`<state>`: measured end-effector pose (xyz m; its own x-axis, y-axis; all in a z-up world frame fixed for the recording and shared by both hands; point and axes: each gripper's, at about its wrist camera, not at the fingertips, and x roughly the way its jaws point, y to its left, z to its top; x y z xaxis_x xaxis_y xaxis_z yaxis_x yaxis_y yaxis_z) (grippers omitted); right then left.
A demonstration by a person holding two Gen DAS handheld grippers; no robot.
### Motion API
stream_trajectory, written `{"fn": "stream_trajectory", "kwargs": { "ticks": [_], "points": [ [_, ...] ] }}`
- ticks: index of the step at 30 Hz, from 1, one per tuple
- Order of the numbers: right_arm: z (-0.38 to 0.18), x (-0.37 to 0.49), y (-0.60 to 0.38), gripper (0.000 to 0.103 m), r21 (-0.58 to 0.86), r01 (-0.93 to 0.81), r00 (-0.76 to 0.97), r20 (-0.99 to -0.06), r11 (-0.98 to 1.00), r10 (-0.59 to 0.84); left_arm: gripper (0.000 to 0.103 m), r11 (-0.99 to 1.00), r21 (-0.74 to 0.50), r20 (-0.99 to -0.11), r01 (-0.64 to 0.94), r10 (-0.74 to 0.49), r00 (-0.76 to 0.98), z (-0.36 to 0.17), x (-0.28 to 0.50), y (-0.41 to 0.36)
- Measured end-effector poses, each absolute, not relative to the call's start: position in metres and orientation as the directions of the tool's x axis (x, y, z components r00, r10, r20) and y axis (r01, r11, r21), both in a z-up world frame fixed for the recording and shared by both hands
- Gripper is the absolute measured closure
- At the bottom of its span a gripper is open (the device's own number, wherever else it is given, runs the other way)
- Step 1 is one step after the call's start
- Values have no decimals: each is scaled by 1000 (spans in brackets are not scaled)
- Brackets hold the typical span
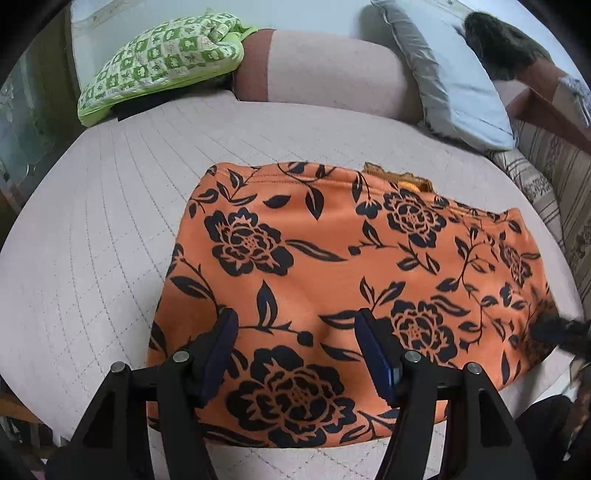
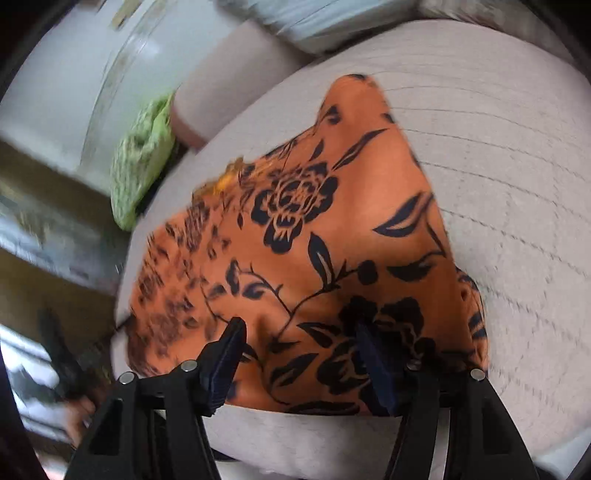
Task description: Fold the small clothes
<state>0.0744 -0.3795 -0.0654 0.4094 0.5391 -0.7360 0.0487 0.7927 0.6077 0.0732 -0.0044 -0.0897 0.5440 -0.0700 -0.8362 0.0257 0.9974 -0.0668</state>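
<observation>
Above folded floral garment (image 1: pixel 332 280), both grippers open: left gripper (image 1: pixel 295 325), right gripper (image 2: pixel 299 336).

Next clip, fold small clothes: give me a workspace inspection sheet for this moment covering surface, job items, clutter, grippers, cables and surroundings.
Surface: pale quilted mattress, stitched in a grid.
Job's things: orange garment with black floral print, lying folded and fairly flat; a brownish edge pokes out at its far side.
Clutter: green-and-white checked cushion, grey pillow, pinkish bolster, all at the mattress's far edge.
Grippers: left gripper open above the garment, nothing between the fingers; right gripper likewise, its view motion-blurred.
Cables: nothing seen.
Surroundings: striped patterned fabric beside the mattress; white wall behind.
</observation>
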Motion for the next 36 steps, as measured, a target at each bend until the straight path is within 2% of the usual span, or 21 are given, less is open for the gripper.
{"fn": "stream_trajectory", "kwargs": {
  "ticks": [3, 5, 7, 8, 10, 15, 17, 18, 19, 21, 24, 28, 32, 36],
  "points": [
    [-33, 68, -374, 37, 633, -48, 465, -670, 773, 578, 37, 997, -73, -843, 26, -76, 532, -93, 72, -3],
    [-29, 78, -373, 31, 636, -56, 483, -658, 770, 578, 37, 997, -80, -850, 19, -78, 522, -98, 72, -1],
    [-51, 94, -382, 27, 608, 43, 469, -713, 793, 521, 37, 997, -72, -863, 12, -68, 501, -107, 73, 1],
    [-74, 103, -388, 28, 632, 109, 419, -730, 768, 541, 37, 998, -66, -869, 14, -65, 491, -110, 73, 2],
    [-75, 107, -391, 28, 663, 135, 434, -708, 736, 558, 37, 998, -60, -863, 31, -67, 501, -110, 69, 4],
    [-24, 129, -369, 28, 644, -8, 497, -662, 765, 562, 37, 998, -55, -851, 26, -61, 521, -112, 63, 12],
    [-41, 158, -366, 28, 641, 22, 467, -685, 767, 559, 36, 999, -29, -850, 40, -46, 524, -116, 64, 10],
    [-63, 173, -370, 28, 597, 76, 438, -740, 799, 511, 35, 999, -16, -848, 46, -38, 529, -115, 63, 8],
    [-80, 184, -378, 28, 611, 132, 400, -753, 781, 522, 35, 999, -9, -850, 49, -34, 525, -114, 64, 6],
    [-85, 187, -394, 28, 699, 188, 439, -688, 690, 578, 35, 998, -27, -848, 50, -49, 528, -108, 63, 7],
    [-43, 161, -402, 28, 741, 121, 554, -602, 660, 574, 35, 998, -62, -831, 24, -65, 553, -98, 64, 10],
    [-24, 90, -403, 28, 720, 136, 595, -609, 681, 525, 33, 996, -89, -807, 13, -80, 585, -91, 63, 6],
    [-50, 11, -424, 27, 722, 284, 571, -656, 631, 494, 32, 996, -82, -797, 25, -81, 598, -91, 59, -1],
    [-88, -1, -436, 27, 775, 370, 577, -624, 512, 527, 32, 997, -59, -808, 53, -79, 584, -95, 60, -14]
  ]
}}
